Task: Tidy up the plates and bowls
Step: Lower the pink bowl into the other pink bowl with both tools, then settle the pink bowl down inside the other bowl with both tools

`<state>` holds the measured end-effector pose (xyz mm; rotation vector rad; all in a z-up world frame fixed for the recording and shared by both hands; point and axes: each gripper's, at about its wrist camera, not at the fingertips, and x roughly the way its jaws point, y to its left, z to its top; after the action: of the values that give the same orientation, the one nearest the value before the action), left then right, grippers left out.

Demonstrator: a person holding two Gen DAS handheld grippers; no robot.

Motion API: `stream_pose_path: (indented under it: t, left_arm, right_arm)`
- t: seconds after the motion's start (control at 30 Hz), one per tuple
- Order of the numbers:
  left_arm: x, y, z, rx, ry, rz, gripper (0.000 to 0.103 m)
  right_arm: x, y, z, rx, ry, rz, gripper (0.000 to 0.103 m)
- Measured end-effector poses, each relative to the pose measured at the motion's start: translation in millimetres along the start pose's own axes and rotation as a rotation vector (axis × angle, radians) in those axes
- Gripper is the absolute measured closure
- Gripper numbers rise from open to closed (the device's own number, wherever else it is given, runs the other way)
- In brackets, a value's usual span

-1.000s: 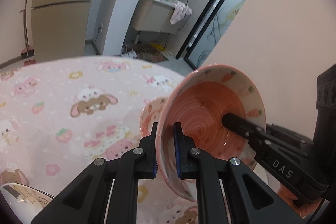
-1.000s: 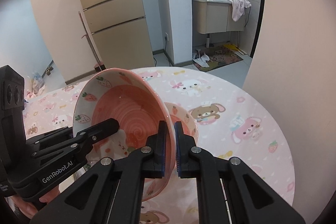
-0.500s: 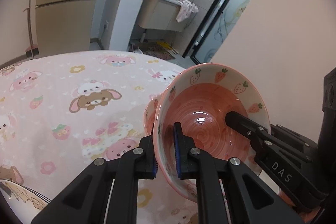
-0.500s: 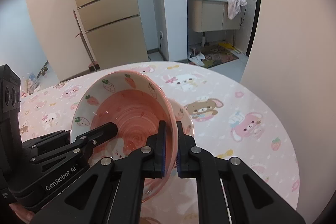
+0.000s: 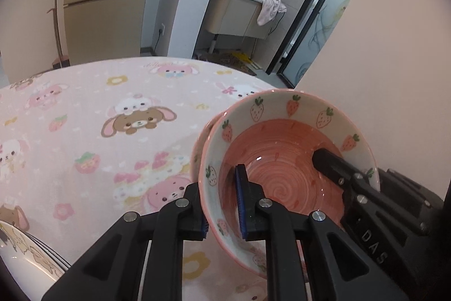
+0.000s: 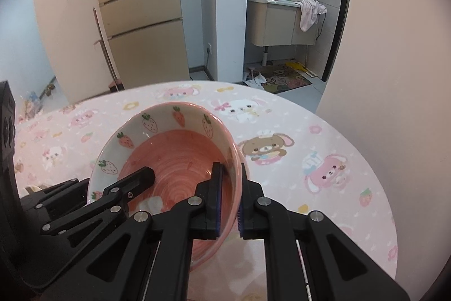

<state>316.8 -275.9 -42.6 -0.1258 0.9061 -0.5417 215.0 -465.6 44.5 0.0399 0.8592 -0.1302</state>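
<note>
A pink bowl (image 5: 282, 160) with strawberries and carrots on its inner rim is held between both grippers above the table. My left gripper (image 5: 222, 205) is shut on its left rim. My right gripper (image 6: 228, 196) is shut on its right rim; the bowl (image 6: 174, 157) fills the middle of the right wrist view. A second, smaller pink bowl (image 5: 198, 148) sits just behind and under it, mostly hidden; its rim shows in the right wrist view (image 6: 242, 157). The held bowl is nearly level, lowered over the smaller one.
The round table (image 5: 84, 117) has a pink cartoon-animal cloth. A white plate's rim (image 5: 25, 253) shows at the lower left of the left wrist view. A pink wall (image 6: 394, 75) stands close on the right. A bathroom lies beyond the table.
The bowl has tipped from steeply tilted to nearly level and come down over the smaller bowl. Both grippers stayed shut on its rim.
</note>
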Motion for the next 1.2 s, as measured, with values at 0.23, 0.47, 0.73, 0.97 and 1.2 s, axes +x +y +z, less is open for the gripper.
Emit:
stream_pose_path:
  t: [0.23, 0.47, 0.73, 0.97, 1.2]
  left_arm:
    - [-2, -7, -1, 0.069, 0.01, 0.037, 0.088]
    - [0, -9, 2, 0.102, 0.067, 0.005, 0.088]
    - [-10, -14, 1, 0.184, 0.009, -0.02, 0.088]
    - [-10, -18, -1, 0.202, -0.029, 0.025, 0.088]
    - [-10, -18, -3, 0.238, -0.103, 0.123, 0.086]
  right_arm:
    - [-1, -4, -6, 0.007, 0.008, 0.019, 0.094]
    - [0, -9, -10, 0.024, 0.025, 0.038, 0.094]
    - [-16, -8, -10, -0.027, -0.078, 0.008, 0.094]
    - [-15, -8, -9, -0.026, -0.106, 0.018, 0.094]
    - [-9, 5, -8, -0.041, -0.157, -0.013, 0.092]
